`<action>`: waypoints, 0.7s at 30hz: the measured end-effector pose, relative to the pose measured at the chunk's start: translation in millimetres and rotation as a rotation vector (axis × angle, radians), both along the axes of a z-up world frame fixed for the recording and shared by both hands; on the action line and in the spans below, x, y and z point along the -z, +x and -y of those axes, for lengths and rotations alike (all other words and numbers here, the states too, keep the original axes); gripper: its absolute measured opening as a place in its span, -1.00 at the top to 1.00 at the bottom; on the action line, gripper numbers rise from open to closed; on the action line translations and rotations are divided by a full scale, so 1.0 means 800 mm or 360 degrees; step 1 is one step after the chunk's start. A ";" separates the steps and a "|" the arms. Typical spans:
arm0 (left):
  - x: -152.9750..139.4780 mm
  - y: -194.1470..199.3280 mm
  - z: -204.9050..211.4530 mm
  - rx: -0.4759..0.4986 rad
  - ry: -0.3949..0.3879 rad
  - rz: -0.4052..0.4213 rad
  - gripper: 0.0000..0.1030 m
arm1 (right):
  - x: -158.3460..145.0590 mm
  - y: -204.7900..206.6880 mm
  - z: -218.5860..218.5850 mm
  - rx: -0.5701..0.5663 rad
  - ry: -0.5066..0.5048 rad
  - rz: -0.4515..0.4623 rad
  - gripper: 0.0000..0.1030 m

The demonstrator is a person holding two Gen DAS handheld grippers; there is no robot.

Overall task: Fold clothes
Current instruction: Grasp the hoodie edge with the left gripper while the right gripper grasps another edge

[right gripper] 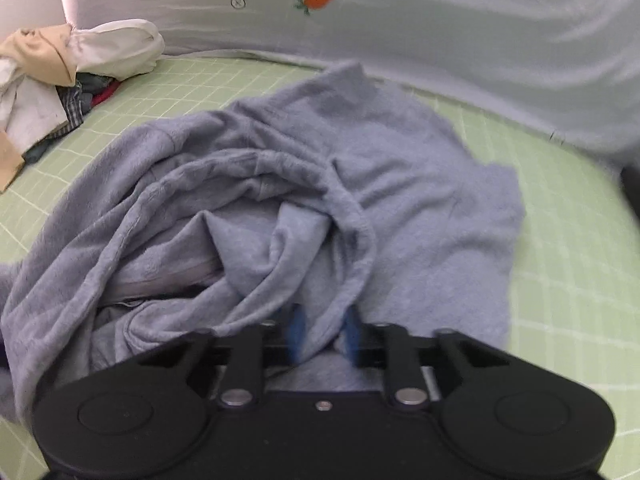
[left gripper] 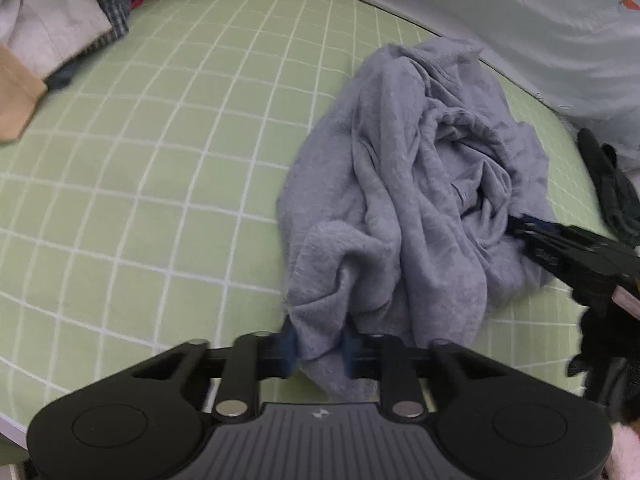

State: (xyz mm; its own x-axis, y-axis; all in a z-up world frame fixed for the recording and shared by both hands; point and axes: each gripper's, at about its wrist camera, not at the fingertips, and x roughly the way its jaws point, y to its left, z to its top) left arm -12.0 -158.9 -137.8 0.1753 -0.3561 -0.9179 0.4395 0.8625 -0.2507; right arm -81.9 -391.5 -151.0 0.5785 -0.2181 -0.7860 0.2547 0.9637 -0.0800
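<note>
Nearest my left-wrist camera, the left gripper (left gripper: 318,350) has its blue fingers (left gripper: 290,346) pinched on a bunched edge of the grey garment (left gripper: 400,200). On my right-wrist camera, the right gripper (right gripper: 322,334) likewise has its fingers (right gripper: 298,330) clamped on a fold of that garment (right gripper: 420,200). The garment lies crumpled on the green checked sheet (left gripper: 160,160), beside the pale blanket (left gripper: 520,20). A pile of other clothes (left gripper: 60,32) sits well apart at the far left.

Soft, even indoor light, no hard shadows.
Fisheye bends the sheet (left gripper: 140,160) grid; corners vignette black; the right view is motion-blurred, a glare streak upper left.
</note>
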 end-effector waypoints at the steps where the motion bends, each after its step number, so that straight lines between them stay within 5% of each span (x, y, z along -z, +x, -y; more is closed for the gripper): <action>1: -0.005 0.000 0.002 0.0007 0.0004 0.0030 0.67 | -0.006 -0.002 0.000 -0.0005 -0.0025 0.0023 0.80; 6: -0.047 0.008 0.018 0.0052 -0.0034 0.0211 0.72 | -0.050 -0.003 0.026 0.0096 -0.0117 0.0190 0.87; 12: -0.116 0.066 0.055 0.0029 -0.0233 0.0422 0.73 | -0.109 0.046 0.078 0.0042 -0.0424 0.0391 0.87; 17: -0.163 0.147 0.105 -0.0004 -0.0373 0.0653 0.75 | -0.162 0.125 0.130 0.0040 -0.0648 0.0593 0.88; 21: -0.162 0.224 0.148 -0.0177 -0.0375 0.0735 0.61 | -0.193 0.182 0.165 0.0116 -0.0743 0.0700 0.87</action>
